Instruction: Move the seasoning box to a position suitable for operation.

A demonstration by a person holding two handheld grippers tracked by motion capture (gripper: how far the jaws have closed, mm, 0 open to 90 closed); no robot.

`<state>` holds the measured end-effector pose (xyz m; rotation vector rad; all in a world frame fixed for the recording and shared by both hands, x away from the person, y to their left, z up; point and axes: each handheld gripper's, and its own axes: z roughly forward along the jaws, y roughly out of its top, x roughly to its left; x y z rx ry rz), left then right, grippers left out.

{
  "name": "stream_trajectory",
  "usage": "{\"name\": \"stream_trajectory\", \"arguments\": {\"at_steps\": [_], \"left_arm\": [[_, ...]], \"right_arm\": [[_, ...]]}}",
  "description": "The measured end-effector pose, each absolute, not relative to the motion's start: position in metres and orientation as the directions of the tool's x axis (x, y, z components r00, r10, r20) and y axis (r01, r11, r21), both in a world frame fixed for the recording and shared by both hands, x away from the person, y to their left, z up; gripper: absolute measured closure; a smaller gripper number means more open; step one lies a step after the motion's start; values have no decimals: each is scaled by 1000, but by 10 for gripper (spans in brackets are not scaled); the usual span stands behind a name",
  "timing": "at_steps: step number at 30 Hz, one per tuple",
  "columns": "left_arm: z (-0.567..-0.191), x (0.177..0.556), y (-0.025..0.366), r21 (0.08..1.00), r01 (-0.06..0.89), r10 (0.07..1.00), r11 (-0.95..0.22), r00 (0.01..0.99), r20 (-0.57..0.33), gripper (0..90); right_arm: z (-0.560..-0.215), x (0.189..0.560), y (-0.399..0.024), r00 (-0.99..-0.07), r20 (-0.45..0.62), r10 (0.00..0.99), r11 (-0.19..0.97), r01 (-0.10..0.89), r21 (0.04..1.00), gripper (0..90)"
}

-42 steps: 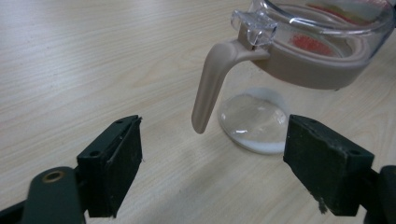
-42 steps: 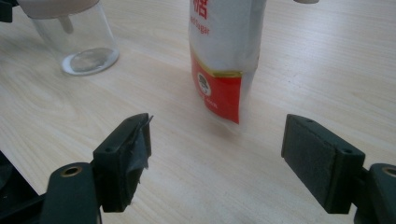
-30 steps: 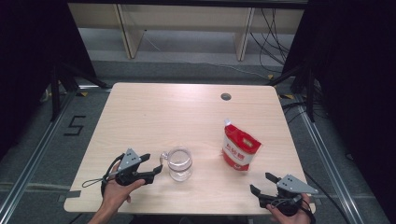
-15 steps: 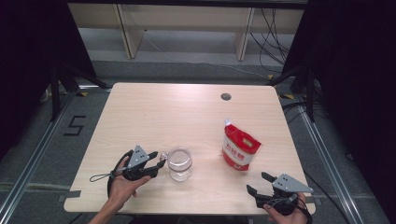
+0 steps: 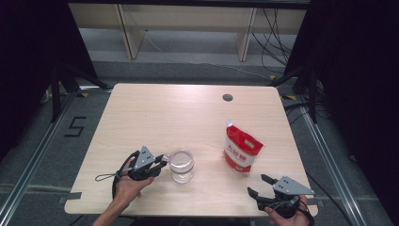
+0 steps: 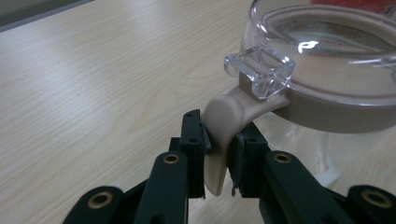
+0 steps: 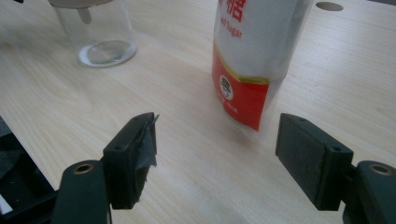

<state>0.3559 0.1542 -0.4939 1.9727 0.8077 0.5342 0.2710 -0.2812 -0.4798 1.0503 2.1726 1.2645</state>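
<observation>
A clear glass jar [image 5: 181, 165] with a transparent lid stands near the table's front edge, left of centre. A beige latch tab [image 6: 223, 135] hangs from its lid band. My left gripper [image 5: 160, 161] is shut on that tab, at the jar's left side. In the left gripper view the jar's lid [image 6: 327, 51] fills the upper right. A red and white sugar bag [image 5: 241, 149] stands upright to the right of the jar. My right gripper [image 5: 262, 185] is open near the front right corner, apart from the bag [image 7: 254, 56], which stands a little beyond its jaws [image 7: 219, 149].
The light wooden table [image 5: 179, 113] has a round cable hole [image 5: 227, 97] at the back right. Metal rails and a floor mark run along both sides. Shelving stands behind the table. The jar's base [image 7: 105, 51] shows in the right gripper view at upper left.
My left gripper moved right to the jar and closed on its latch tab. My right gripper shifted slightly and stays open.
</observation>
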Motion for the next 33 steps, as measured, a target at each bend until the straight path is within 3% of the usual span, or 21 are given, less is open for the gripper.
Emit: {"name": "stream_trajectory", "arguments": {"at_steps": [9,15,26,33], "left_arm": [[-491,339,146,857,334,692,-393,721,36,757],[-492,338,142,861,330,681,-386,731,25,757],[-492,334,135,863,313,652,-398,758,26,753],[-493,333,132,869,333,642,-366,766,-24,733]], "right_arm": [[-479,268,-278,-628,47,777,299,433,850,300],[-479,271,-279,-654,-14,756,340,375,862,300],[-479,270,-272,-685,4,729,350,377,858,300],[-479,270,-273,-686,-10,727,351,359,865,299]]}}
